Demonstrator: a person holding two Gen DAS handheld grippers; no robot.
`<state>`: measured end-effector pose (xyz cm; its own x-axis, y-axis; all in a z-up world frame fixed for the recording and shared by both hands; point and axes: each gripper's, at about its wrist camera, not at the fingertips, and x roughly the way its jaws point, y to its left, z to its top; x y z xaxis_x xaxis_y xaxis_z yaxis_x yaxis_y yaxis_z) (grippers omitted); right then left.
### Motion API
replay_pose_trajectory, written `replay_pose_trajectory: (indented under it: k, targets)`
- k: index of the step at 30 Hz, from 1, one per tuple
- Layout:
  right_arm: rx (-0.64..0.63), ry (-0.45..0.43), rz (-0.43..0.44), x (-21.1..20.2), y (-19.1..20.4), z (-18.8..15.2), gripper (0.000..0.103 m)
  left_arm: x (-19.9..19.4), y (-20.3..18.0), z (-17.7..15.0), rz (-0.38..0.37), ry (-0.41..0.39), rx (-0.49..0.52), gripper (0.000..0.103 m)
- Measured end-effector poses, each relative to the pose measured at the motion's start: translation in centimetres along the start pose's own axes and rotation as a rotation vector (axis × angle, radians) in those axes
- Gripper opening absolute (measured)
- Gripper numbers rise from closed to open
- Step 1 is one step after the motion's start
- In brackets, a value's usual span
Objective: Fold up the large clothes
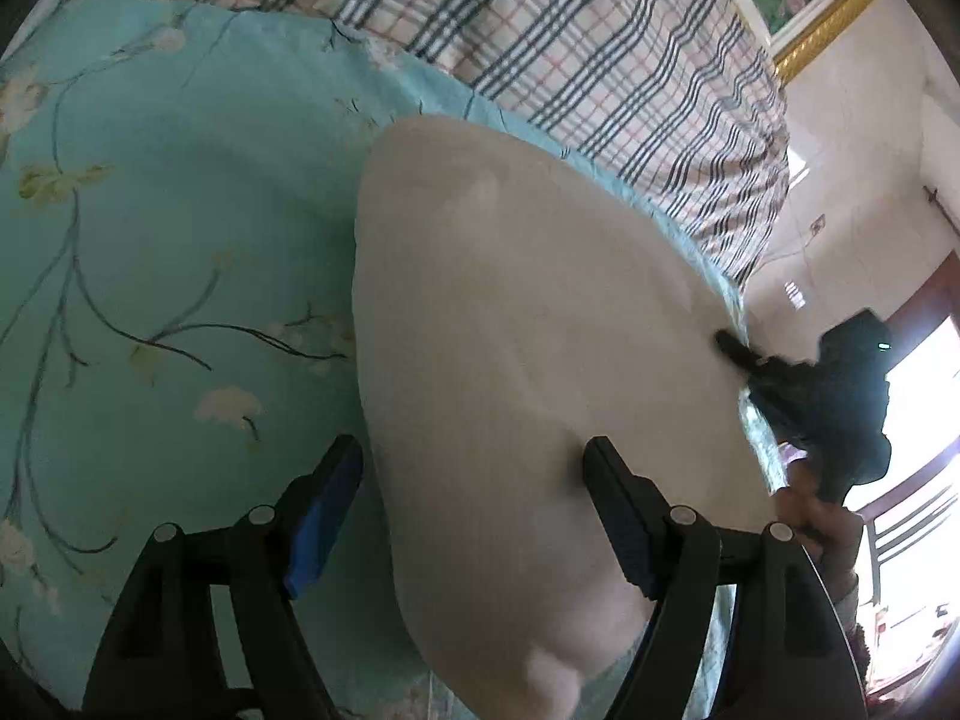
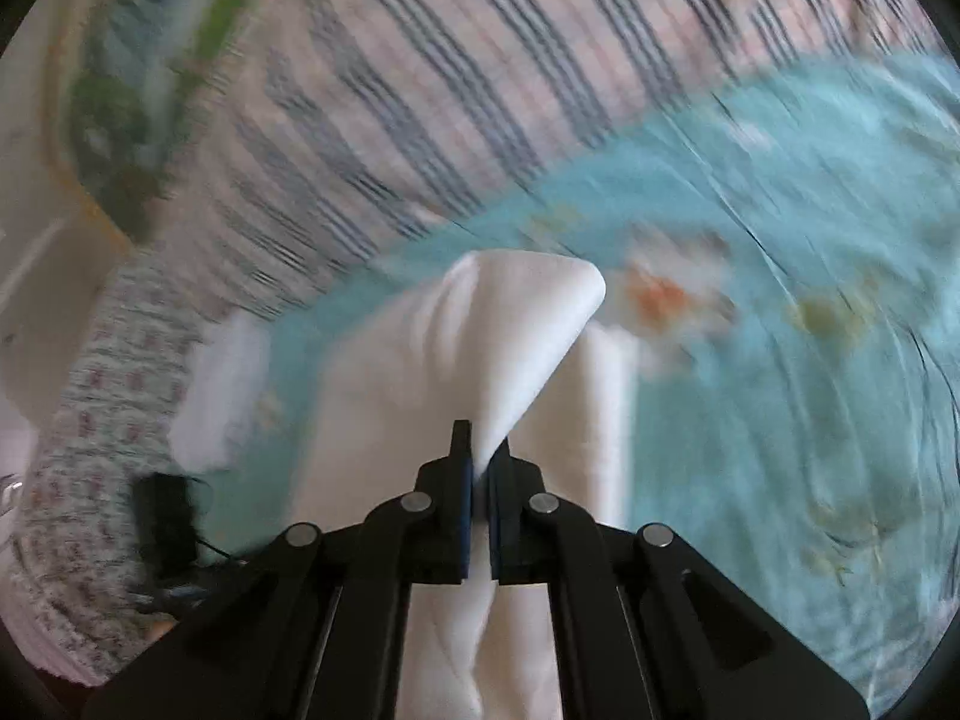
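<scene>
A white garment (image 1: 528,324) lies on a turquoise floral bedsheet (image 1: 168,240). My left gripper (image 1: 474,462) is open, its fingers straddling the garment's left edge close above it, holding nothing. My right gripper (image 2: 480,456) is shut on a pinched fold of the white garment (image 2: 516,324) and lifts it into a peak above the sheet (image 2: 780,300). The right gripper also shows at the right of the left wrist view (image 1: 735,348), at the garment's far edge. The right wrist view is motion-blurred.
A plaid blanket (image 1: 588,48) lies along the far side of the bed, also in the right wrist view (image 2: 420,90). A gold-framed picture (image 1: 822,6) hangs on the wall. A bright window (image 1: 924,420) is at right. A patterned sleeve (image 2: 90,450) is at left.
</scene>
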<state>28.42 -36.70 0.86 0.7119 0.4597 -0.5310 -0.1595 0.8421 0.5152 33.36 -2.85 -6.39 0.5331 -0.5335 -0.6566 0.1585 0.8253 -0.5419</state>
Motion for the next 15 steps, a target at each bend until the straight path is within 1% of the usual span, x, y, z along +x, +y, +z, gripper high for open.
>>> replay_pose_trajectory:
  k: [2, 4, 7, 10, 11, 13, 14, 15]
  targets:
    - [0.041, 0.061, -0.06, 2.3, -2.0, -1.1, 0.004, 1.1, -0.1, -0.3, -0.001, 0.035, -0.006, 0.077]
    - [0.052, 0.085, -0.088, 3.7, -3.1, -2.0, 0.004, 2.0, 0.0, -0.5, -0.002, 0.057, -0.013, 0.078]
    - [0.085, 0.065, -0.075, 3.8, -3.8, -2.5, 0.004, 3.0, 0.7, -0.7, -0.018, 0.074, -0.031, 0.078]
    - [0.067, 0.059, -0.108, 2.9, -2.9, -2.5, 0.008, 3.6, 0.4, -0.4, -0.007, 0.086, -0.01, 0.078]
    - [0.058, 0.053, -0.12, 2.6, -2.5, -2.4, 0.014, 3.8, 0.1, -0.4, 0.006, 0.09, 0.01, 0.078]
    - [0.045, 0.037, -0.132, 1.5, -1.7, -2.1, 0.051, 4.3, -0.3, -0.2, 0.013, 0.092, 0.023, 0.078]
    - [0.041, 0.036, -0.14, 1.5, -1.6, -2.1, 0.087, 4.3, -0.1, -0.3, 0.012, 0.092, 0.023, 0.078]
    - [0.032, 0.032, -0.146, 1.5, -1.2, -2.0, 0.093, 4.4, -0.1, -0.2, 0.008, 0.094, 0.021, 0.078]
